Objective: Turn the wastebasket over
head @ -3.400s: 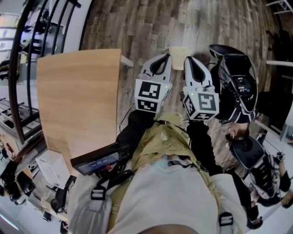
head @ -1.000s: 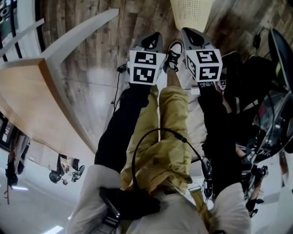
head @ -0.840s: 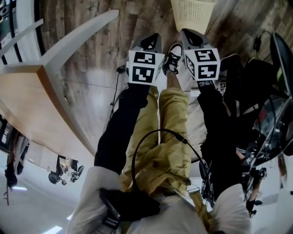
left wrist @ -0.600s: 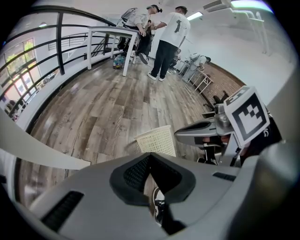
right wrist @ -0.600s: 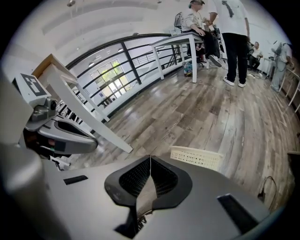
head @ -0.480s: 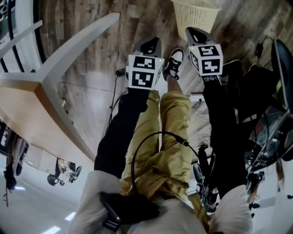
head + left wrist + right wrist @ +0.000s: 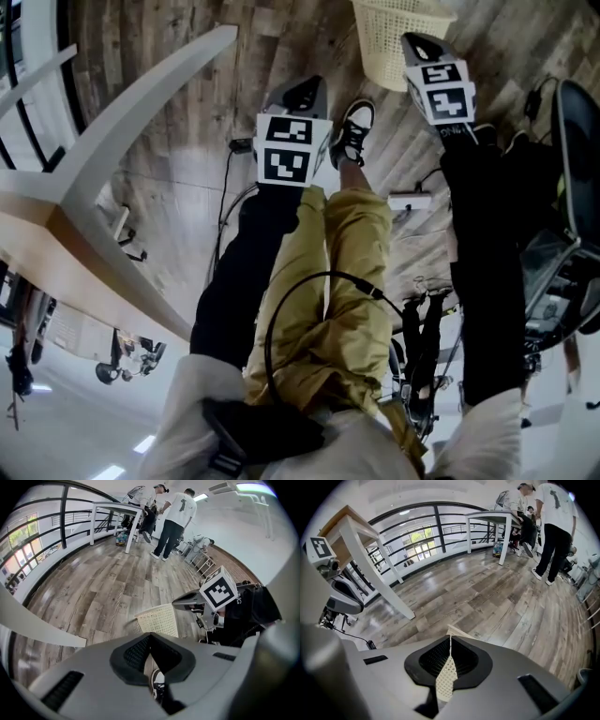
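1. The wastebasket stands on the wooden floor, just ahead of the person's shoe. Its wider rim looks to be uppermost, so I judge it mouth-up and not yet turned over.
2. The right gripper points steeply down, with its tip just beside the basket's right-hand wall, near the rim. Its fingers are closed together. Cream mesh shows through the slit below their tips. It is probably the wall lying beyond them and not pinched between them, though the view is too tight to be sure.
3. The left gripper hangs over the floor to the left of the shoe, well apart from the basket. Its fingers meet at the tips and hold nothing; only the shoe and floorboards show through the gap beneath them.
4. So far only the right gripper has reached the basket, and none of the turning is done. What is left is to get a hold or a push on the rim or wall, tip the basket over, and leave it mouth-down on the floor.
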Demonstrator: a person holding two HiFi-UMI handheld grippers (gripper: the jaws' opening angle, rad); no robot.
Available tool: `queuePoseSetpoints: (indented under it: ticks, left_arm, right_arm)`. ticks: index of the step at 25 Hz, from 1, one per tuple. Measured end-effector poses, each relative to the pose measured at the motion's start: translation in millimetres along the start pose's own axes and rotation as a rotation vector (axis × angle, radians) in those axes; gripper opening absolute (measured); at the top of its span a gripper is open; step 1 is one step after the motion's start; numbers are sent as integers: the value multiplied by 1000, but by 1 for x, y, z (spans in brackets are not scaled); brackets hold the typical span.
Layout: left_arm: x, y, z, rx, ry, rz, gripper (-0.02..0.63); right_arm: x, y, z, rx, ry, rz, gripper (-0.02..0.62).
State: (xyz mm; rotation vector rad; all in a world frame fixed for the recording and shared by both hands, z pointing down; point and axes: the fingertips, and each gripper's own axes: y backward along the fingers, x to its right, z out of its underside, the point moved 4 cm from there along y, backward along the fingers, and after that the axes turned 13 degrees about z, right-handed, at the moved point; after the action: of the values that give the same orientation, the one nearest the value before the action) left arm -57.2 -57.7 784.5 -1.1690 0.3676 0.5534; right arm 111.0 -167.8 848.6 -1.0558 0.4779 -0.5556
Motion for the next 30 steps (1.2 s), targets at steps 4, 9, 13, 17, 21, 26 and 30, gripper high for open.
queuePoseSetpoints:
  ticks: [4,9,13,17,21,26,30]
  left_arm:
    - [-3,-6,0,-3,18,1,2]
    - [-14,-14,-3,-31,39,-36,2]
    - [-15,-22,-6,-27,62,-38,2]
    - [-14,-24,-1,-20,86,-23,2]
    - [-19,-24,11,-28,83,-39,2]
    - [-26,-22,24,-28,109,-54,2]
    - [-28,-17,30,-25,148,-61,2]
  right_arm:
    - [7,-11,-4,-10,44,4,21]
    - [9,-34,-4,-16,166,-11,23]
    - [17,-53,6,-55,343,-31,45]
    - [20,-72,10,-72,523,-59,143]
    - [23,-93,17,-114,666,-84,153]
    - [25,-101,16,-160,770,-115,132]
    - [15,-97,14,-152,821,-128,75]
